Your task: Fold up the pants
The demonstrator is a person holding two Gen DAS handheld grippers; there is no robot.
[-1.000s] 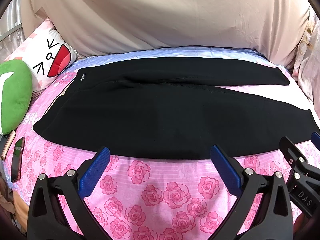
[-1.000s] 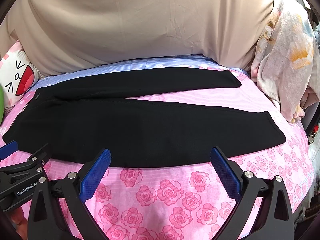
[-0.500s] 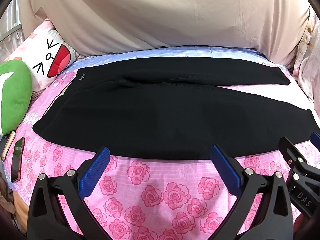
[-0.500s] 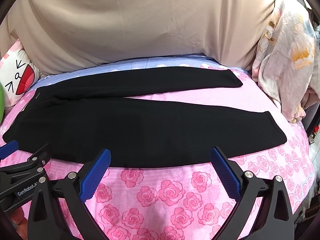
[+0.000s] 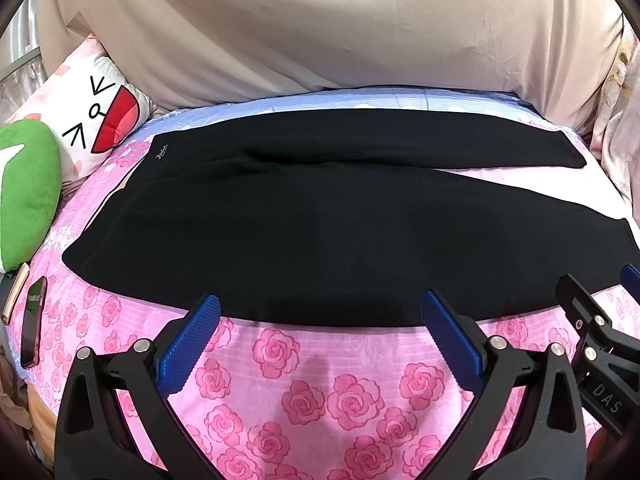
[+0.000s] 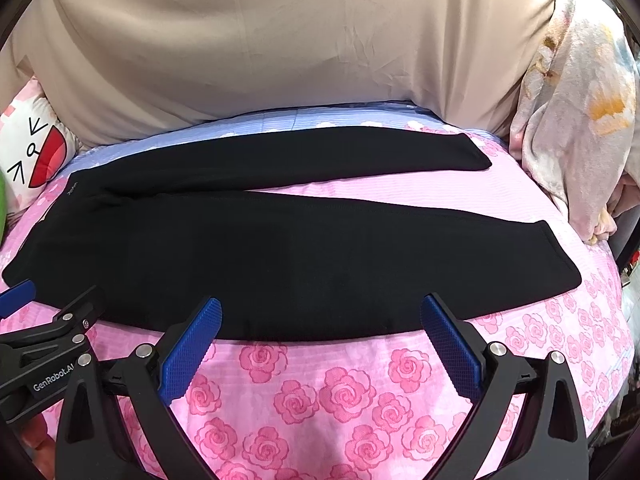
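Black pants (image 5: 320, 232) lie flat on a pink rose bedsheet, waistband at the left, both legs spread to the right; they also show in the right wrist view (image 6: 256, 256). My left gripper (image 5: 320, 320) is open and empty, hovering at the near edge of the near leg. My right gripper (image 6: 320, 320) is open and empty over the same near edge, further right. Each gripper shows in the other's view: the right gripper (image 5: 600, 320), the left gripper (image 6: 48, 312).
A green cushion (image 5: 24, 184) and a cartoon-face pillow (image 5: 96, 120) lie at the left. A phone (image 5: 34, 324) lies by the left bed edge. A beige cover (image 5: 320, 32) rises behind. A floral blanket (image 6: 576, 120) is heaped at the right.
Both grippers have barely shifted; the pants lie as before.
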